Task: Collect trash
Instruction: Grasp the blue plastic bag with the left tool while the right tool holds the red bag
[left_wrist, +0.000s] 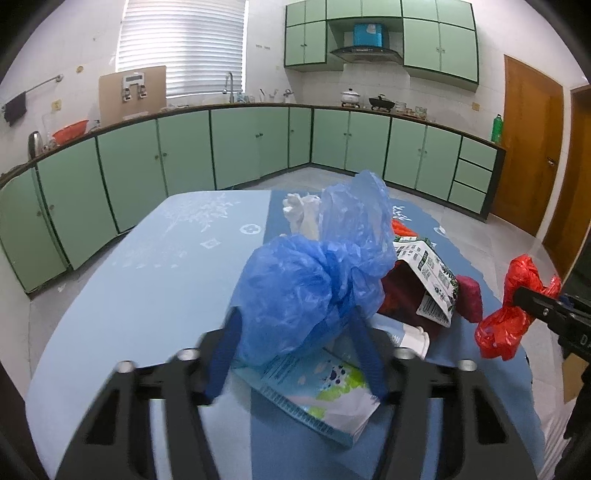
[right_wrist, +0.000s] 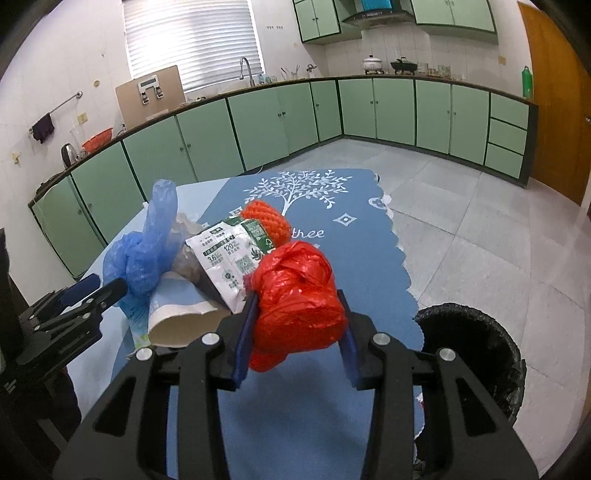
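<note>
While each tool pinches only thin plastic, either bag could slip free or tear. The left tool (left_wrist: 295, 354) grips one knotted blue bag (left_wrist: 314, 273) above the table (left_wrist: 129, 295); the right tool (right_wrist: 295, 332) grips one red bag (right_wrist: 295, 295) near one black-lined bin (right_wrist: 476, 339). Two cartons (left_wrist: 317, 391) (right_wrist: 225, 258) and one orange item (right_wrist: 266, 219) lie on the table.
</note>
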